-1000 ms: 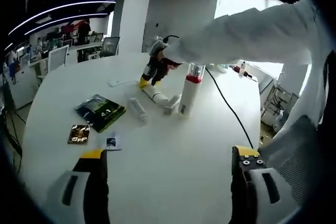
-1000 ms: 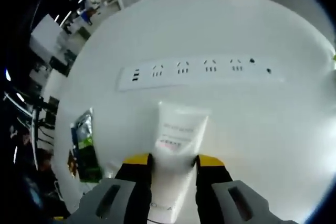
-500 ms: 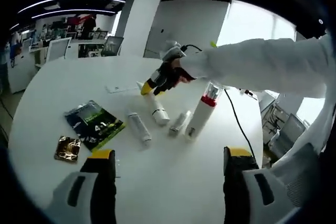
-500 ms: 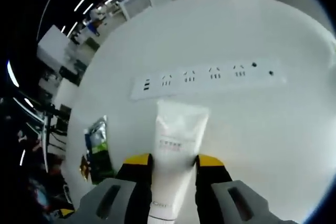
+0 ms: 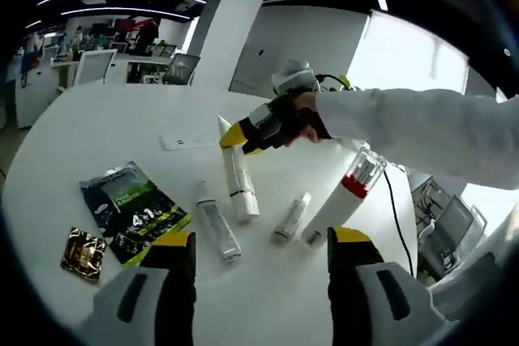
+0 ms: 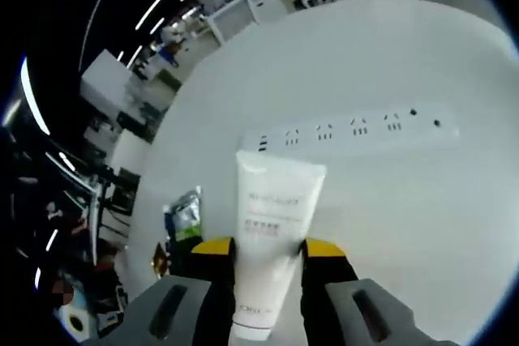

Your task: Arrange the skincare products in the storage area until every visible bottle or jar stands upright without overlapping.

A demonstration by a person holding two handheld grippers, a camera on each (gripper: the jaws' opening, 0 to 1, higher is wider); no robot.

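Note:
My right gripper (image 6: 268, 247) is shut on a white tube (image 6: 276, 208), whose flat crimped end points away from me. In the left gripper view the same right gripper (image 5: 243, 134), held by a hand in a white sleeve, grips that tube (image 5: 238, 180) near its upper end, and the cap end hangs low by the table. Beside it lie a second white tube (image 5: 216, 230) and a small slim bottle (image 5: 290, 219). A tall white bottle (image 5: 342, 200) with a red band and clear cap stands upright. My left gripper (image 5: 261, 261) is open over the near table with nothing in it.
A white power strip (image 6: 357, 126) lies on the round white table (image 5: 97, 127) beyond the tube. A green packet (image 5: 131, 204) and a gold packet (image 5: 81, 245) lie to the left. A black cable (image 5: 393, 208) runs along the right side. Office desks and chairs stand beyond the table.
The right gripper has risen and tilted up with the tube still in its jaws. The left view has moved nearer the bottles; its jaws stay open.

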